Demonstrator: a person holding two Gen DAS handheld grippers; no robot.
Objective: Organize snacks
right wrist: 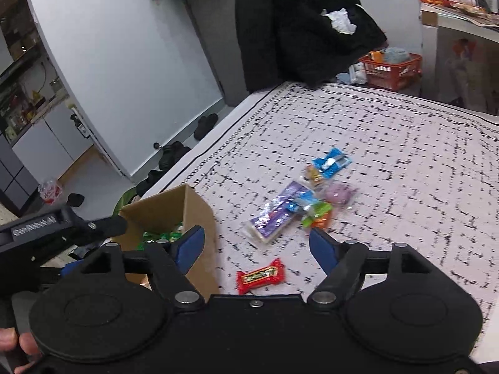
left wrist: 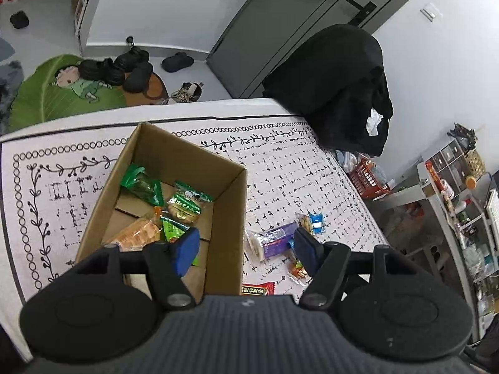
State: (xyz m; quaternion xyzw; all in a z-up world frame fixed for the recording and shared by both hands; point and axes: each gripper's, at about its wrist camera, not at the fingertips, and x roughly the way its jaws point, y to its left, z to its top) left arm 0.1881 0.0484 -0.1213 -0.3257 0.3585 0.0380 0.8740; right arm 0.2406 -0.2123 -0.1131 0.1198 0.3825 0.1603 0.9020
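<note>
On the white cloth (left wrist: 280, 162) printed with black dashes and a leafy border, we count one cardboard box (left wrist: 227, 205) and, beside it, a loose pile of snacks. We see four packets inside the box: two green packets (left wrist: 142, 184), one orange packet (left wrist: 137, 233) and one clear cookie packet (left wrist: 184, 207) with a green label. Outside it we can tell apart a purple wrapper (right wrist: 277, 212) around pale wafers, a blue packet (right wrist: 332, 162), a pink packet (right wrist: 338, 193), a small green and orange packet (right wrist: 318, 215) and, nearer to us, a single glossy red candy bar (right wrist: 260, 275) with twisted ends; some wrappers overlap, so the pile's count is unsure. Our left tongs (left wrist: 244, 246) hang over the box's right wall, released and empty, one blue pad (left wrist: 187, 249) above the box's contents and the other above the pile. Our right tongs (right wrist: 257, 249) are spread wide with nothing between their blue pads; the red candy bar lies just below the gap and the pile lies ahead of it. The box is plain brown corrugated card, open-topped, with its corner just beside the right tongs' left pad.
</note>
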